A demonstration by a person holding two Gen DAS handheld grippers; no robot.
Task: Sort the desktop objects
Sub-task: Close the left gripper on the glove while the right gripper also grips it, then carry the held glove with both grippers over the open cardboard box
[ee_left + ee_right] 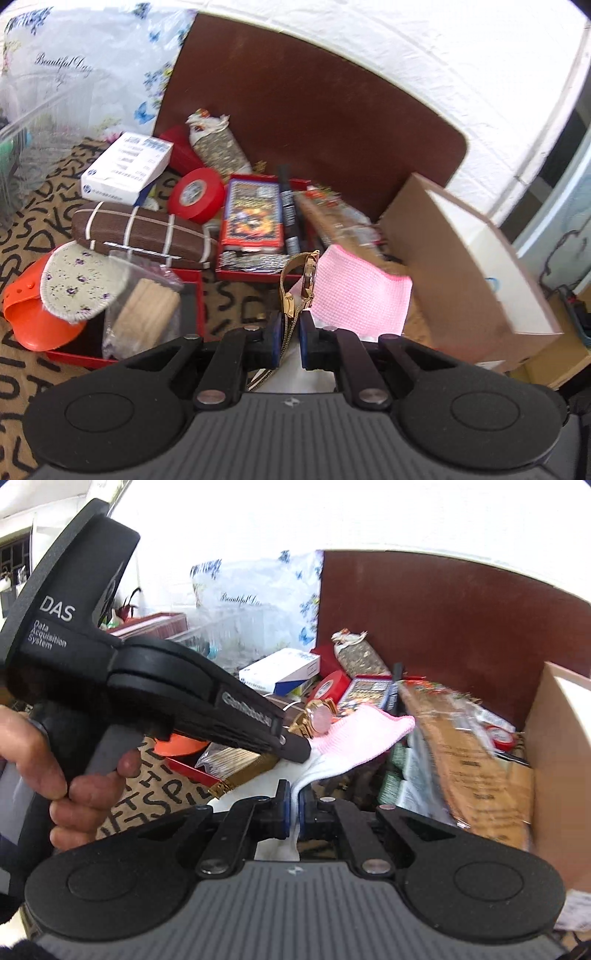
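The gold watch (pixel 308 275) is hanging clear of the desk, its mesh strap pinched between the narrow-set pads of the left gripper (pixel 291 334), with the case standing above the jaws and the strap tail dangling below them. Just beside it, the pink-and-white cloth (pixel 364 734) is being held by its white end in the clamped right gripper (pixel 293 812), and the watch is resting against the cloth's pink part in the right wrist view.

Risk, as judged: the hold on the strap is thin, so the heavier case could be swinging or sliding out; the cloth could be snagging the watch if the two hands part unevenly.

Surroundings: below lie a red tray (pixel 258 271) holding a card pack (pixel 253 214), a red tape roll (pixel 195 194), a brown striped case (pixel 140 234) and a white box (pixel 127 166). A cardboard box (pixel 469 266) is standing close on the right, narrowing any path that way. The person's hand (pixel 62 760) is gripping the left tool's handle.
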